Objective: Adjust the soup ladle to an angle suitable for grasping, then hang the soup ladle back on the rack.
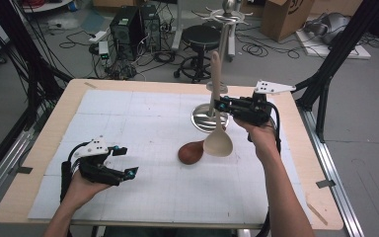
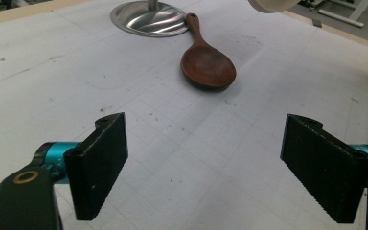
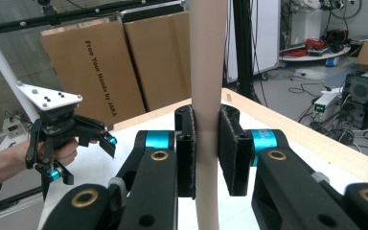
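Now the right tongs (image 1: pixel 223 105), clamped on the pale spoon (image 1: pixel 217 140) upright over the counter's (image 1: pixel 128 89) middle, should lift steadily clear of the brown spoon (image 2: pixel 206 64), while the left tongs (image 1: pixel 126 162) rest apart near the front-left corner.

A lab: computer towers (image 1: pixel 134 24), cables across the floor (image 1: pixel 256 48), cardboard boxes (image 3: pixel 124 67) and black rig struts (image 1: pixel 343 47).
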A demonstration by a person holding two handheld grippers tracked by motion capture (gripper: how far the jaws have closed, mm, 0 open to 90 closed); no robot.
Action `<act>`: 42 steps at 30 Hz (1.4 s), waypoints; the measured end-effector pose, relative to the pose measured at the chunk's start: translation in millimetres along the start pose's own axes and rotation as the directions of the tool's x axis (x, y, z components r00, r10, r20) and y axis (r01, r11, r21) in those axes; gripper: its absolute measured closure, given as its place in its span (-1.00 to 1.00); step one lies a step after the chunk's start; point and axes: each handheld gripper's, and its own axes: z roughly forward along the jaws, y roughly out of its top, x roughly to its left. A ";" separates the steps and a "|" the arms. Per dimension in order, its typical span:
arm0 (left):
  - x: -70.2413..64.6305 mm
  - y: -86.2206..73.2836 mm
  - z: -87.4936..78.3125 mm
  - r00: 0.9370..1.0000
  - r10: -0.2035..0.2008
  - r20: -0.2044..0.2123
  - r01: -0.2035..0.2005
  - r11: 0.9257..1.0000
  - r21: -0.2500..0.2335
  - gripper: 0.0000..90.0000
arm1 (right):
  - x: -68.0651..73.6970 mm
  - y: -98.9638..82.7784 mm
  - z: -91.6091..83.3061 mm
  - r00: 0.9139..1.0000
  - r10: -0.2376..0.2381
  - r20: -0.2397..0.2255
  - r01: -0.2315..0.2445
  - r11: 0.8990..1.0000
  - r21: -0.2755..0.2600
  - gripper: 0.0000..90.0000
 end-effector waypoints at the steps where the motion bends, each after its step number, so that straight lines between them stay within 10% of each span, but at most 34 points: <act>1: 0.1 0.1 -0.1 1.000 0.001 0.001 -0.001 1.000 0.000 -0.62 | -0.3 1.2 0.3 1.000 0.001 0.004 -0.001 1.000 -0.002 0.76; 42: 1.6 0.4 -3.2 1.000 -0.002 -0.008 0.002 1.000 -0.007 -0.62 | -22.2 47.1 4.9 0.999 0.006 0.035 -0.004 0.999 -0.045 0.75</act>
